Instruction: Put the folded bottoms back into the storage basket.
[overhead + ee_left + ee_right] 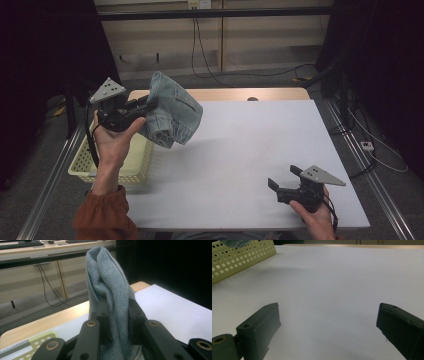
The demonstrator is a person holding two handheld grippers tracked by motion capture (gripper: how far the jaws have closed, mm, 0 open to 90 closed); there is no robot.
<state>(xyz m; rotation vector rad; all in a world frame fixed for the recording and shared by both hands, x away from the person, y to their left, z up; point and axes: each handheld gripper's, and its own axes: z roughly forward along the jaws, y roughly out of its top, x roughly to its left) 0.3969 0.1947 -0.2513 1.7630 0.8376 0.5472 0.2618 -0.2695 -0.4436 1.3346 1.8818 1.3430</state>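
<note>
Denim garment [172, 111] bunched and hanging in the air over the white table's [240, 150] left edge, just above the yellow perforated basket [131, 167]. My left gripper [145, 105] is clamped on a fold of it. Right gripper [284, 181] rests low on the table, jaws wide, empty. I judge this the lift-out step; next, carry the denim to open table and lay it down.

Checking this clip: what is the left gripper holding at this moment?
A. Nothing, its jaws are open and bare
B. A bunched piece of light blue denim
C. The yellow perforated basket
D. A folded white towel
B. The left gripper is shut on the denim cloth, lifted off the table beside the yellow basket; the left gripper view shows the blue twill fabric pinched between its two black jaws.
</note>
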